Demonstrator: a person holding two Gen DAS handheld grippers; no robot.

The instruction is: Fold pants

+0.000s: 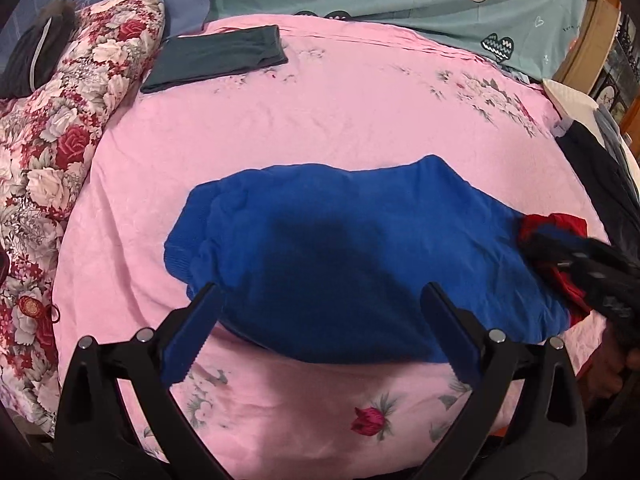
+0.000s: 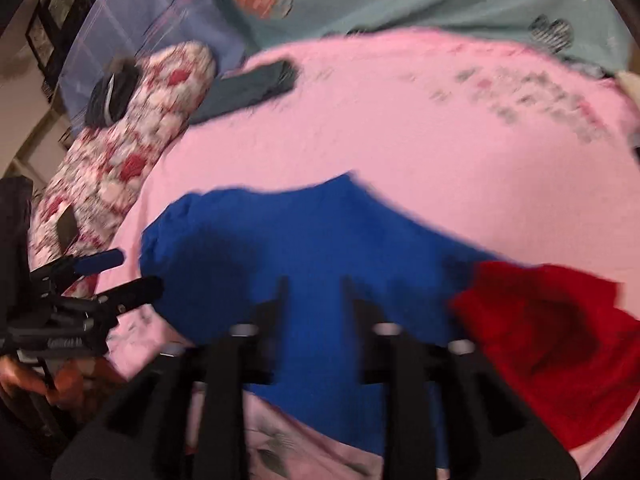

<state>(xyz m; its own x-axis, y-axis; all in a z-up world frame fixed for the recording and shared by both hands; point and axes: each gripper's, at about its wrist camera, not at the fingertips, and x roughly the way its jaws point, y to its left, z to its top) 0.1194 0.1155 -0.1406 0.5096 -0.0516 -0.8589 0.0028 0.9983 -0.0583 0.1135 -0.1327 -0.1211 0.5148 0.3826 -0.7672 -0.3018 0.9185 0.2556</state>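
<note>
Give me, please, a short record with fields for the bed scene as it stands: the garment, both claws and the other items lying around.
surface: pink floral bedsheet
garment: blue pants, folded into a compact bundle, red lining showing at one end
left claw: open, fingers over the bundle's near edge, holding nothing
right claw: open over the bundle; view blurred
other items: dark green folded garment at the far side; floral quilt along the left edge
</note>
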